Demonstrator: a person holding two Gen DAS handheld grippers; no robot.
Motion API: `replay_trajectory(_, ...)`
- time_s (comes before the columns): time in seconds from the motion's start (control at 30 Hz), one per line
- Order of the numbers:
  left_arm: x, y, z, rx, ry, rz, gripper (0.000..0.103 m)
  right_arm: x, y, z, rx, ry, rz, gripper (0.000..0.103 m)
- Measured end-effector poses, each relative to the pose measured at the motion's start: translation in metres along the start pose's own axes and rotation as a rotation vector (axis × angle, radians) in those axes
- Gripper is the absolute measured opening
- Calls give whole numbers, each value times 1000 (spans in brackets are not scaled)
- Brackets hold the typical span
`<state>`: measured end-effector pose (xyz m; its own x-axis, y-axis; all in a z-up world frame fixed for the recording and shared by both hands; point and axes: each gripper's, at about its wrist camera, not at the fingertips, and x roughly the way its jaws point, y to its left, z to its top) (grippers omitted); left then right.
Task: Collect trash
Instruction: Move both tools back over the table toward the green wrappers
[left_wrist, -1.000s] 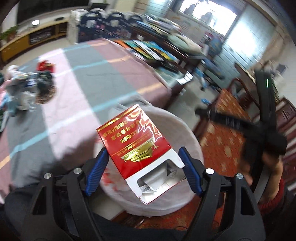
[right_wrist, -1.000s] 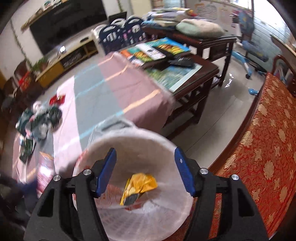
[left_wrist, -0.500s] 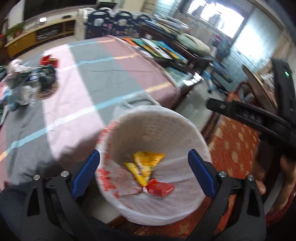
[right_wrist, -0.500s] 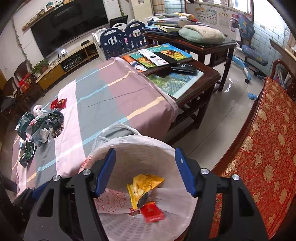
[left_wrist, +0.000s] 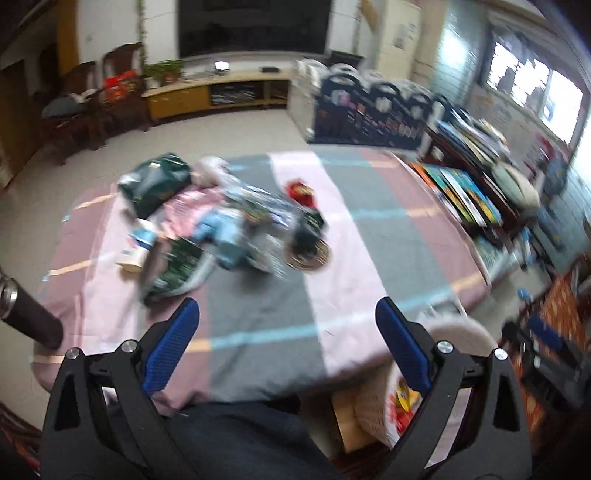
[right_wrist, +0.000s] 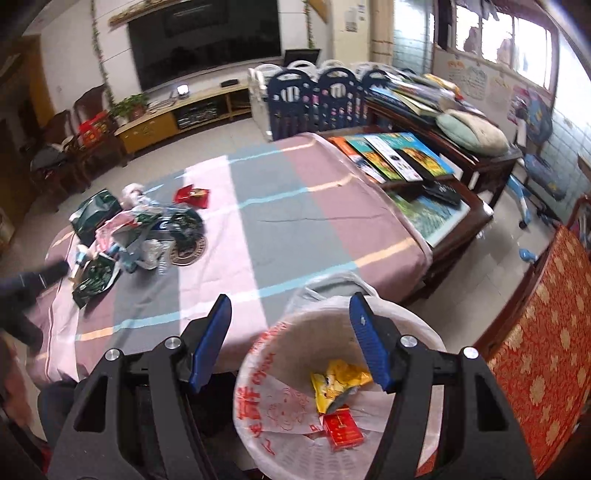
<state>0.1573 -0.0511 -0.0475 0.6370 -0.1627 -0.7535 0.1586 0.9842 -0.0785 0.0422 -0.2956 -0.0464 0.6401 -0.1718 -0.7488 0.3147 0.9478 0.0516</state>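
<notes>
Both claws tilt downward, jaws apart and empty: left claw (left_wrist: 286, 345) over the surface (left_wrist: 258, 314), right claw (right_wrist: 290, 341) above the bin (right_wrist: 258, 373), where a red pack (right_wrist: 341, 430) lies flat.

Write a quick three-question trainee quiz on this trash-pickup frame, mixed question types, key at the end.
1. True or false: the left gripper holds a red box.
2. Which lies in the lined bin? A) a bottle B) a yellow wrapper and a red box C) nothing
3. Where is the remaining trash pile?

Key: 1. False, its jaws are empty. 2. B. 3. On the striped tablecloth, far side from the bin.
</notes>
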Motion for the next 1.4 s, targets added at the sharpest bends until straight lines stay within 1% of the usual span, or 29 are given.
replay_trajectory(0.03, -4, 18, 5, -34, -23, 34, 98, -1, 7, 0, -20, -7, 1, 70)
replay_trajectory(0.07, -6, 37, 7, -74, -39, 70, 98, 0, 13, 0, -35, -9, 7, 72)
replay_trajectory(0.13, -4, 72, 3, -159, -34, 124, 98, 3, 25, -1, -61, -2, 20, 72)
replay_trajectory(0.2, 4, 105, -8, -258, -26, 148, 98, 8, 37, -4, -84, 12, 26, 72)
replay_trajectory(0.23, 7, 116, -14, -287, -30, 157, 98, 11, 42, -5, -93, 21, 29, 72)
replay_trajectory(0.33, 18, 138, -29, -304, -57, 221, 98, 18, 59, -9, -113, 42, 43, 72)
replay_trajectory(0.4, 23, 146, -36, -307, -64, 235, 98, 23, 73, -10, -122, 50, 62, 72)
replay_trajectory(0.47, 25, 154, -40, -328, -80, 226, 98, 29, 86, -10, -126, 63, 85, 72)
replay_trajectory(0.57, 30, 174, -51, -382, -88, 237, 98, 41, 109, -8, -113, 83, 135, 72)
replay_trajectory(0.63, 34, 191, -58, -424, -88, 268, 98, 50, 124, -8, -108, 90, 156, 72)
replay_trajectory(0.77, 40, 227, -76, -545, -72, 342, 98, 69, 159, -10, -129, 105, 187, 72)
replay_trajectory(0.83, 42, 239, -84, -582, -70, 371, 98, 75, 171, -12, -142, 124, 202, 72)
replay_trajectory(0.9, 44, 244, -88, -597, -80, 391, 98, 79, 182, -15, -165, 129, 211, 72)
replay_trajectory(1.0, 50, 244, -91, -583, -93, 404, 98, 81, 189, -18, -208, 111, 184, 72)
replay_trajectory(1.07, 54, 243, -93, -578, -78, 419, 98, 86, 191, -17, -204, 105, 175, 72)
replay_trajectory(1.1, 54, 244, -94, -591, -83, 400, 98, 90, 193, -14, -193, 102, 178, 72)
replay_trajectory(1.23, 44, 253, -101, -677, -164, 331, 98, 110, 214, -2, -165, 103, 208, 72)
replay_trajectory(1.27, 45, 257, -103, -701, -161, 314, 98, 118, 222, 1, -155, 119, 224, 72)
replay_trajectory(1.4, 49, 263, -108, -745, -126, 313, 98, 148, 257, 7, -129, 175, 261, 72)
